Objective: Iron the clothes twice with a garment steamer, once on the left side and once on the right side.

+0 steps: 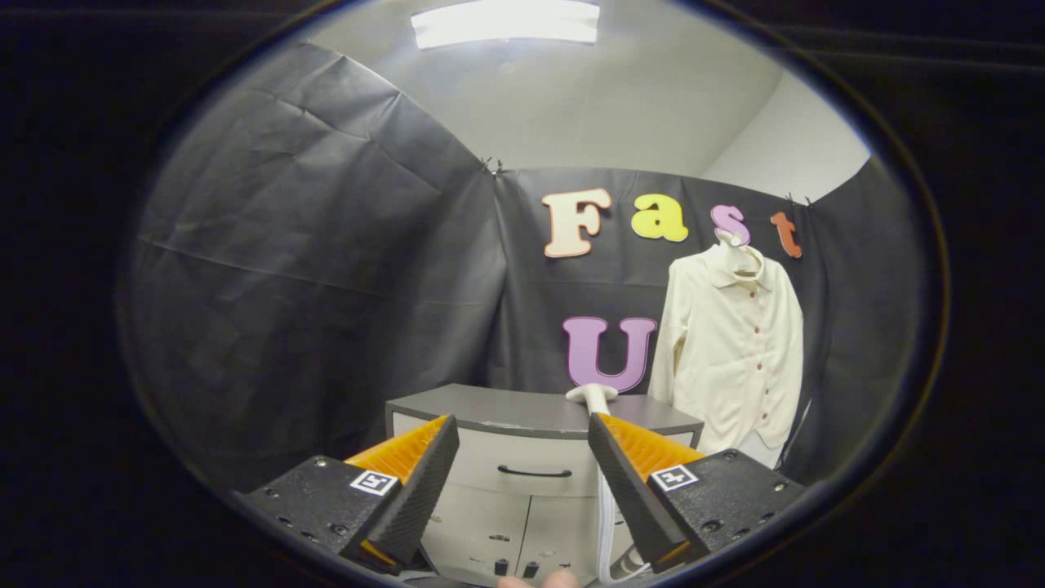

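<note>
- We see the garment steamer [593,397] lying on the grey top of a cabinet [522,425], its white head poking up just above the tip of the right finger [629,482], which hides most of its body.
- A white cord [605,531] drops from under that finger down the cabinet front, close beside the finger's inner face.
- Our gripper [522,465] is spread wide, its black-and-orange fingers apart with nothing between them; the steamer sits beyond them, ahead of the right fingertip rather than in the gap.
- Through the gap we look at the cabinet's drawer with its dark handle [535,472] and the doors below it.
- The cream shirt [735,351] hangs on a hanger [731,243] against the black cloth wall, beyond and to the right of the steamer, buttoned, with its hem falling below the level of the cabinet top, near the cabinet's right corner.
- The cabinet's front edge runs across between the fingertips; its left part looks bare, and to the left of the cabinet we see only the creased cloth wall.
- A fingertip or two of a person's hand [539,581] show at the very bottom, below the fingers.
- A ceiling light [506,20] glows overhead.
</note>
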The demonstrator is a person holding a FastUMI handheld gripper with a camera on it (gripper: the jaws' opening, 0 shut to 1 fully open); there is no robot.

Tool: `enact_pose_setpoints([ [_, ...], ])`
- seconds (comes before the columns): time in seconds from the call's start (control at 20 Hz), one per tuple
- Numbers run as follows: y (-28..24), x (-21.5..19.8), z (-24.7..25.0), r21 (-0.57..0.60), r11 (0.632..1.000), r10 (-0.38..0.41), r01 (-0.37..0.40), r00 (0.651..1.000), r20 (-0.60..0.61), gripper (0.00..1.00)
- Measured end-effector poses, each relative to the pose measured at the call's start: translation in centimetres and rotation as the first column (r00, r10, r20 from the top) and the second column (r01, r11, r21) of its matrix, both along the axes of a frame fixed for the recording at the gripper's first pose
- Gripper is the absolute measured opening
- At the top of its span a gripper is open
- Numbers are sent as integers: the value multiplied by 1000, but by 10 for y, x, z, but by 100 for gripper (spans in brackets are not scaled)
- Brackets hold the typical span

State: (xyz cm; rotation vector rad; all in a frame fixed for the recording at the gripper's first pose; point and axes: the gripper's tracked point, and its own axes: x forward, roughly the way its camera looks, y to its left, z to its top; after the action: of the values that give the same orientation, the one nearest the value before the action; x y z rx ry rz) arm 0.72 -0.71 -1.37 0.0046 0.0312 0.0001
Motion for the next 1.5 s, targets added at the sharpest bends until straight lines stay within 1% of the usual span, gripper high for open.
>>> enact_pose_setpoints([
  [0.15, -8, 16, 1, 10, 1000, -8, 8, 1000, 0, 97],
  [0.3, -18, 35, -6, 9, 1000, -13, 13, 1000, -28, 97],
  [0.45, -34, 60, -5, -4, 999, -33, 32, 999, -23, 97],
  [0.75, -51, 112, -19, 8, 1000, -25, 26, 998, -64, 97],
  [0.85, -60, 126, -22, -6, 999, -43, 42, 997, -65, 97],
  [1.05, -66, 154, -29, -44, 998, -55, 52, 997, -61, 97],
  [1.25, -68, 178, -44, -70, 996, -53, 47, 995, -82, 97],
  [1.35, -67, 190, -58, -30, 999, -36, 33, 992, -122, 97],
  [1.5, -75, 211, -81, 34, 999, -33, 41, 980, -198, 97],
])
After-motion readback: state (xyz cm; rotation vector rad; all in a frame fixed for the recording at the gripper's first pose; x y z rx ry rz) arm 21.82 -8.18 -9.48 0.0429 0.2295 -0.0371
